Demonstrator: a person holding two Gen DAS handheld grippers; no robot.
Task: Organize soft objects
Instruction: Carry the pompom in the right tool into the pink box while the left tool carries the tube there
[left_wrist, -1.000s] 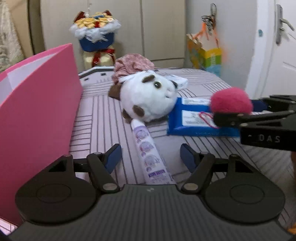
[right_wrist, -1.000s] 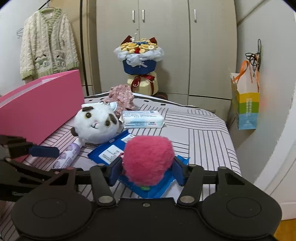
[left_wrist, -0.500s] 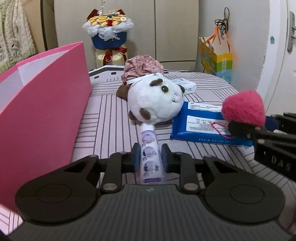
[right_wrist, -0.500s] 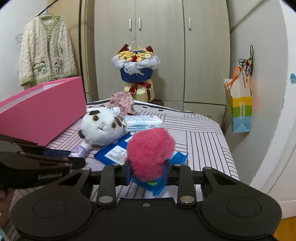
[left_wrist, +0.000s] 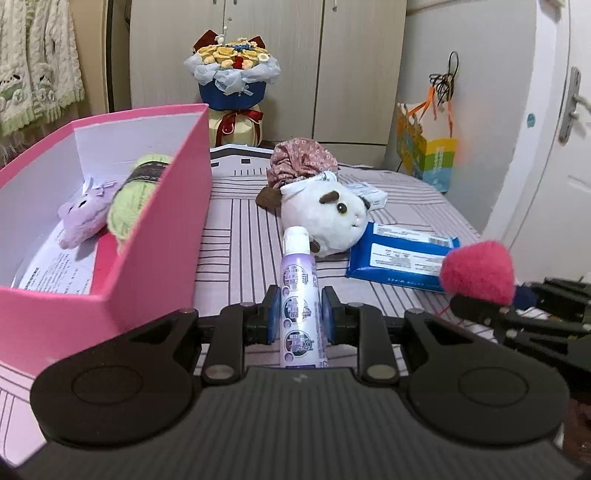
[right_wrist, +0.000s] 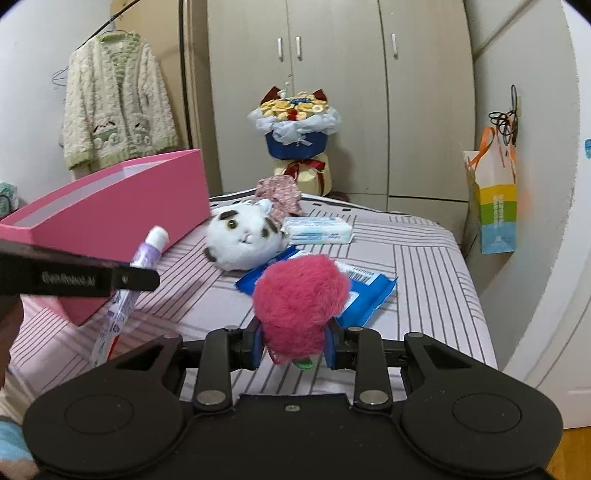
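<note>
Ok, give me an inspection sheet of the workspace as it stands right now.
Surface: striped bed cover, flat.
Job's things: pink box open, holding a purple plush and green yarn; white plush lying on the cover; pink pompom and purple tube both gripped.
Clutter: blue wipes pack, white tissue pack, floral cloth.
Grippers: left gripper shut on the tube, lifted off the cover; right gripper shut on the pompom.
Cables: nothing seen.
Surroundings: wardrobe, bouquet, hanging cardigan, paper bag, door.
</note>
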